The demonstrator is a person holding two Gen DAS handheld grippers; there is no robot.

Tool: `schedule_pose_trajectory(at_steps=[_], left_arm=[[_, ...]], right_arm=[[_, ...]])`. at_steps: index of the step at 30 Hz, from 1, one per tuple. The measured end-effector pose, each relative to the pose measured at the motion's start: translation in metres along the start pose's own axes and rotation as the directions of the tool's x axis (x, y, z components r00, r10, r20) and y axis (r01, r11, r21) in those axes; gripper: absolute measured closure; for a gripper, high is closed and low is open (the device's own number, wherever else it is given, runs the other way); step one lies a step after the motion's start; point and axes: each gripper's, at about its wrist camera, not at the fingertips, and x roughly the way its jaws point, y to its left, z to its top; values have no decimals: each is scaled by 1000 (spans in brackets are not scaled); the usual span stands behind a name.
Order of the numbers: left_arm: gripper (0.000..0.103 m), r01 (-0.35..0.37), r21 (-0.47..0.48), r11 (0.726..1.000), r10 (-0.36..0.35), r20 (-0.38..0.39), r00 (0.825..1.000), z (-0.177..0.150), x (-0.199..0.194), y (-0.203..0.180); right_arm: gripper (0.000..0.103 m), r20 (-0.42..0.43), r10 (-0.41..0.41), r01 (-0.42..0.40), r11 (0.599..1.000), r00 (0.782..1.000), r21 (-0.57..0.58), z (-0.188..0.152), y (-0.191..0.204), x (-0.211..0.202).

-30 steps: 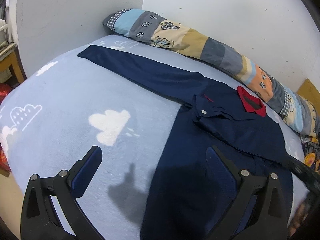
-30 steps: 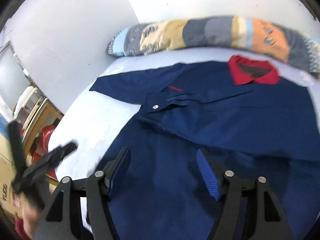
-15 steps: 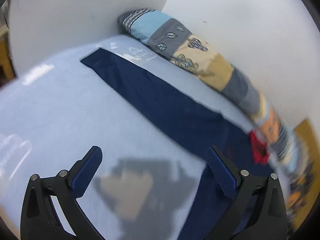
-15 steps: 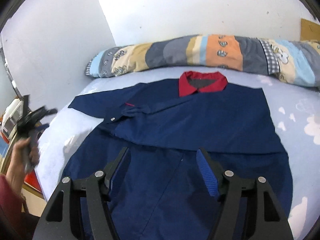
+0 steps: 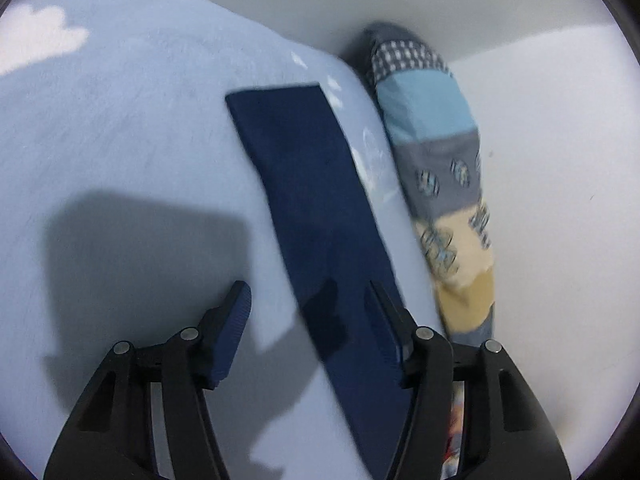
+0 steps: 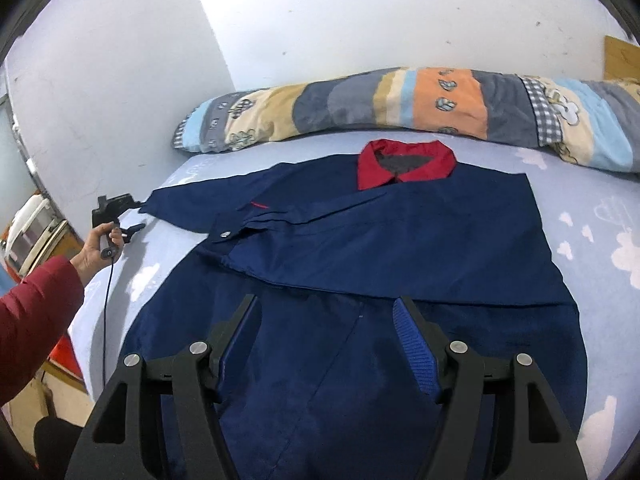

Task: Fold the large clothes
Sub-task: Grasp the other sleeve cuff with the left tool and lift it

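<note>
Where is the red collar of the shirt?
In the right wrist view, the red collar sits at the far end of the navy shirt, near the middle of the picture, just in front of the long patchwork pillow by the wall.

I get even, soft indoor light. My left view is smeared, the patchwork bolster blurred, a hard shadow on the bedsheet. Right view sharp; edges bend.

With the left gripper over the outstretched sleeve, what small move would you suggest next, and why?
Probably lower the left gripper and close it on the sleeve near its cuff. Its jaws are open, holding nothing, while this sleeve lies flat across the bed; the other sleeve is already folded over the chest.
</note>
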Motion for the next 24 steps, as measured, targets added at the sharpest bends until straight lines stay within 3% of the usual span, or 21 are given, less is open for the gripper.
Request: schedule_pose_trajectory(at_steps=[6, 8, 9, 10, 16, 19, 24], left_arm=[[48, 70, -30, 997, -65, 130, 989, 29, 28, 2], [55, 77, -14, 997, -73, 161, 984, 31, 29, -3], [89, 120, -3, 993, -118, 149, 982, 32, 31, -6], [102, 117, 4, 993, -116, 138, 984, 32, 31, -9], [102, 160, 108, 981, -173, 126, 977, 25, 0, -45], [102, 164, 195, 967, -186, 100, 978, 13, -20, -85], [102, 243, 315, 917, -263, 21, 965, -27, -50, -176]], right_arm=[[32, -5, -2, 2, 996, 1000, 86, -4, -17, 8], [32, 4, -5, 5, 995, 1000, 100, -4, -20, 9], [33, 8, -7, 7, 994, 1000, 105, -3, -21, 9], [33, 17, -22, 20, 994, 1000, 108, -3, -23, 8], [32, 70, -41, 31, 989, 997, 142, 4, -32, -6], [32, 112, -54, 35, 986, 992, 165, 7, -37, -20], [32, 194, -70, 30, 980, 979, 199, 13, -48, -50]])
